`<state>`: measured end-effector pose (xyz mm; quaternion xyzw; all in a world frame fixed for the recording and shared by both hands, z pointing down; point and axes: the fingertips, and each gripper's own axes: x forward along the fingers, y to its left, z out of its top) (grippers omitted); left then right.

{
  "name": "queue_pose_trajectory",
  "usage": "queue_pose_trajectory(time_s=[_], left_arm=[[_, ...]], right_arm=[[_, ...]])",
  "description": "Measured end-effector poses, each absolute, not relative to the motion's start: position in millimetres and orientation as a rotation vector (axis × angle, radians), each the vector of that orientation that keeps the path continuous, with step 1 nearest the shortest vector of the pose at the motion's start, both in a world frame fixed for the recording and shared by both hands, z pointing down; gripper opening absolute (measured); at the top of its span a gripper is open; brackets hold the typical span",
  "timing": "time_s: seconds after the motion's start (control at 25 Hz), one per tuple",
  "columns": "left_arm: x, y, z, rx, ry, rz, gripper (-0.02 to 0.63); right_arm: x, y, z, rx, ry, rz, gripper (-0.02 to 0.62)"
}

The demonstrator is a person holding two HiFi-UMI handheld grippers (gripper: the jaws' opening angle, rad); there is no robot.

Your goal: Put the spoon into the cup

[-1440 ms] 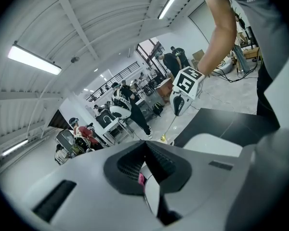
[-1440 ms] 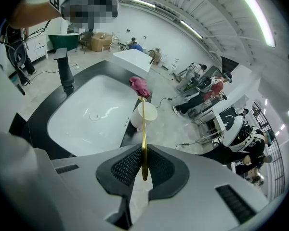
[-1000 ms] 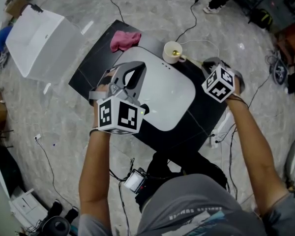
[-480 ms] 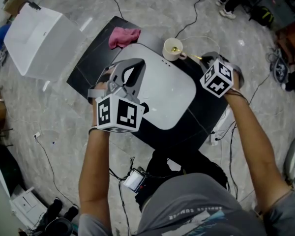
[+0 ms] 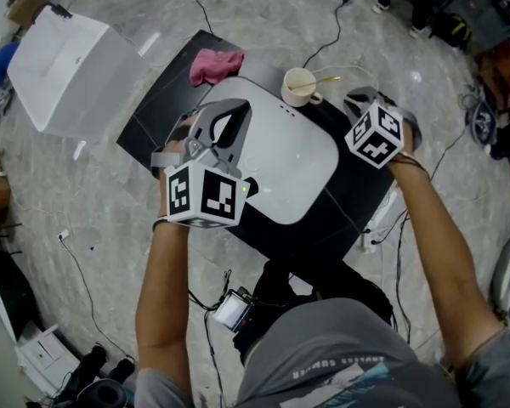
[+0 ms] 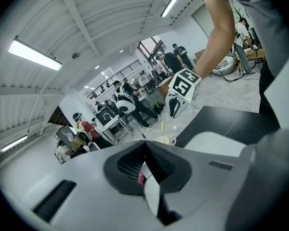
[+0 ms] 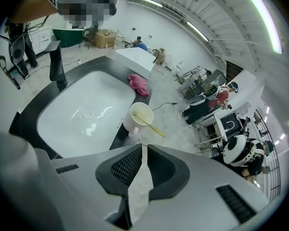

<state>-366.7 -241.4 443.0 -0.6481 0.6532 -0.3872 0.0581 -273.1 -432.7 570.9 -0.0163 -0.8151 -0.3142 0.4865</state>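
Observation:
A cream cup (image 5: 297, 87) stands on the black counter at the far rim of the white sink (image 5: 306, 177). A thin yellow spoon (image 5: 321, 80) rests in it, its handle leaning out over the right rim. In the right gripper view the cup (image 7: 139, 117) and spoon (image 7: 153, 126) lie just beyond my right gripper (image 7: 143, 147), whose jaws are shut on nothing. In the head view that right gripper (image 5: 355, 100) sits a little to the right of the cup. My left gripper (image 5: 238, 110) hovers over the sink's left side, shut and holding nothing.
A pink cloth (image 5: 217, 65) lies on the counter's far left corner. A black faucet-like post (image 7: 55, 62) stands at the sink's near edge. A white tub (image 5: 68, 70) sits on the floor to the left. Cables run across the floor. People stand in the background.
The spoon, earlier held between the cup and my right gripper, now rests in the cup with its handle sticking out. The right gripper has drawn slightly back. The left gripper has barely moved.

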Motion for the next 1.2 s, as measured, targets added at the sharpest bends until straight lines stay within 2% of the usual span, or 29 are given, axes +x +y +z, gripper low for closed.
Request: queue_pose_trajectory(time_s=[0.56,1.2], left_arm=[[-364,-237,423,-1.936,1.961,-1.155,0.003],[-325,-206,345,-1.897,1.904,-0.992,0.003]], right_arm=[[-274,-425,529,0.009,-2.042,-0.827,0.057],[-268,-318,376,-0.026,-2.358,-1.007,0.041]])
